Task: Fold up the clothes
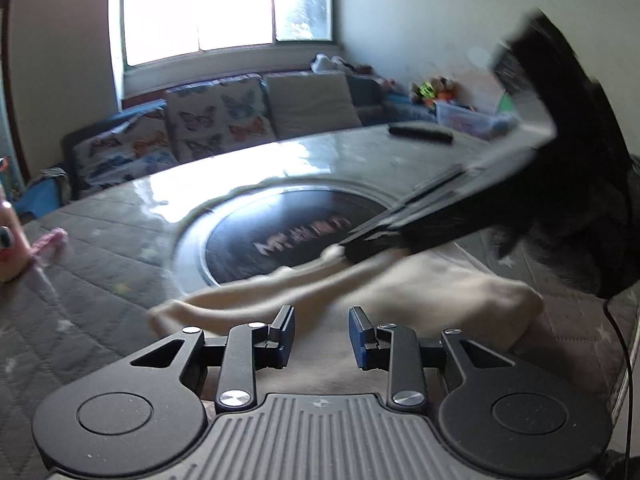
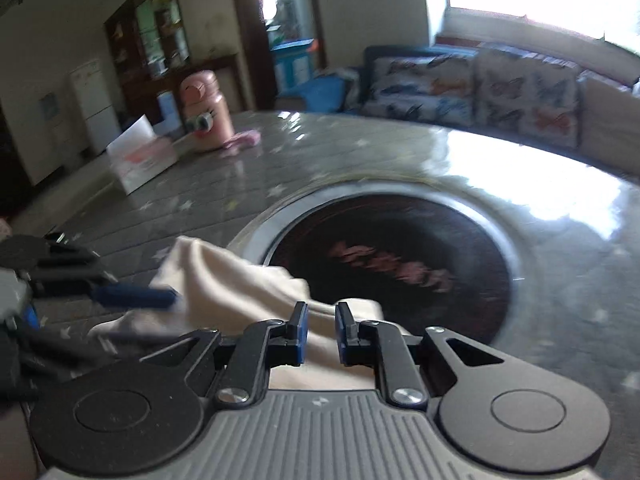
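A cream garment (image 1: 400,288) lies bunched on the grey quilted table cover, near the round black hotplate (image 1: 288,236). My left gripper (image 1: 322,334) is open just above its near part, with nothing between the pads. My right gripper (image 2: 322,334) is also open, with the cream garment (image 2: 224,284) right under and ahead of its fingers. The right gripper shows in the left wrist view (image 1: 460,208), blurred, reaching in over the cloth from the right. The left gripper's blue finger (image 2: 132,296) shows in the right wrist view beside the cloth's left fold.
A pink cup (image 2: 206,112), a pink rag (image 2: 244,140) and a white box (image 2: 140,156) stand at the table's far left. A black remote (image 1: 420,134) lies at the far edge. A sofa with butterfly cushions (image 1: 216,120) is behind the table.
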Action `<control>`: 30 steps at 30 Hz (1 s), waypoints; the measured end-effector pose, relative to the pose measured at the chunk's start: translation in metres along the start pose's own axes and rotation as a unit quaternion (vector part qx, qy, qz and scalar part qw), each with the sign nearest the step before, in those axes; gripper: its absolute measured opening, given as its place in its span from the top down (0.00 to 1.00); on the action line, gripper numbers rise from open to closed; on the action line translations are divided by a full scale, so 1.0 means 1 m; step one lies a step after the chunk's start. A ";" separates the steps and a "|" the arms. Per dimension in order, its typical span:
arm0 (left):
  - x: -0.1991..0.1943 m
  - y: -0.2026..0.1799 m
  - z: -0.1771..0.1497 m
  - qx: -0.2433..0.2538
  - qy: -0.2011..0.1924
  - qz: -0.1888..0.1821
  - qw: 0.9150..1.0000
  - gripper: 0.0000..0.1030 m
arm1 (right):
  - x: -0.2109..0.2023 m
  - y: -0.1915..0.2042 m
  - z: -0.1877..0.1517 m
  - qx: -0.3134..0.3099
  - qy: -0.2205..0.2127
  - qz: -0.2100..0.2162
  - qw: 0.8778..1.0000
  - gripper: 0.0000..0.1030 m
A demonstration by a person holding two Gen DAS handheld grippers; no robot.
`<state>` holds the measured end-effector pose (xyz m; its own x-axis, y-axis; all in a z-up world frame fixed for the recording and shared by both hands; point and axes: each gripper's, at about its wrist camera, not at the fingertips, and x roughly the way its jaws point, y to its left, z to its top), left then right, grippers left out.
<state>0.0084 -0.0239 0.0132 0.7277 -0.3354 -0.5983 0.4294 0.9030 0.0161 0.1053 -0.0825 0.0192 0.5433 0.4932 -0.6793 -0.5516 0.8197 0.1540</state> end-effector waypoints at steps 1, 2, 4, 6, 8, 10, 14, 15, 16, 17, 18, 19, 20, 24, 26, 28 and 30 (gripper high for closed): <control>0.004 -0.001 -0.002 -0.001 0.007 -0.007 1.000 0.70 | 0.006 0.002 0.001 0.000 0.006 0.007 1.000 0.87; 0.007 -0.001 -0.004 -0.001 0.014 -0.013 1.000 0.71 | 0.012 0.005 0.001 -0.002 0.013 0.011 1.000 0.87; 0.011 -0.003 -0.010 0.001 0.024 -0.021 1.000 0.72 | 0.021 0.008 0.001 0.000 0.023 0.011 1.000 0.87; 0.011 -0.004 -0.014 0.004 0.022 -0.024 0.999 0.73 | 0.028 0.007 0.000 0.004 0.026 0.008 1.000 0.87; 0.011 -0.001 -0.015 0.001 0.021 -0.028 0.999 0.73 | 0.034 0.005 0.000 0.011 0.023 0.001 1.000 0.89; 0.011 0.000 -0.016 0.000 0.020 -0.030 0.999 0.73 | 0.036 0.002 -0.001 0.016 0.016 -0.008 1.000 0.89; 0.009 0.003 -0.016 -0.004 0.018 -0.031 0.999 0.73 | 0.047 0.002 0.003 0.012 0.014 -0.028 0.999 0.88; 0.008 0.007 -0.014 -0.008 0.016 -0.028 0.999 0.73 | 0.047 0.002 0.004 0.011 0.015 -0.029 0.999 0.88; 0.006 0.010 -0.012 -0.012 0.013 -0.024 1.000 0.71 | 0.046 0.001 0.005 0.012 0.014 -0.029 0.999 0.88; 0.005 0.014 -0.011 -0.016 0.011 -0.021 1.000 0.71 | 0.043 0.001 0.006 0.014 0.010 -0.026 1.000 0.88; 0.004 0.018 -0.009 -0.020 0.008 -0.017 1.000 0.71 | 0.039 0.002 0.008 0.015 0.004 -0.021 1.000 0.87; 0.003 0.021 -0.007 -0.024 0.006 -0.014 1.000 0.71 | 0.035 0.003 0.009 0.016 -0.001 -0.016 1.000 0.86; 0.002 0.025 -0.006 -0.028 0.004 -0.008 1.000 0.71 | 0.032 0.005 0.011 0.012 -0.004 -0.009 1.000 0.86; 0.004 0.047 -0.002 -0.056 0.009 0.020 0.998 0.71 | 0.033 0.016 0.016 -0.007 0.004 0.018 1.000 0.86; 0.004 0.056 -0.005 -0.064 0.014 0.029 0.997 0.71 | 0.040 0.021 0.017 -0.011 0.010 0.025 1.000 0.86; 0.004 0.060 -0.007 -0.066 0.017 0.030 0.997 0.71 | 0.048 0.025 0.018 -0.012 0.015 0.025 0.999 0.86; 0.003 0.063 -0.010 -0.065 0.017 0.029 0.997 0.72 | 0.058 0.026 0.019 -0.010 0.021 0.020 1.000 0.86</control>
<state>0.0322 0.0342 0.0042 0.7296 -0.2738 -0.6267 0.3118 0.9487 -0.0514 0.1340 -0.0271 -0.0027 0.4935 0.5123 -0.7029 -0.5846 0.7937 0.1680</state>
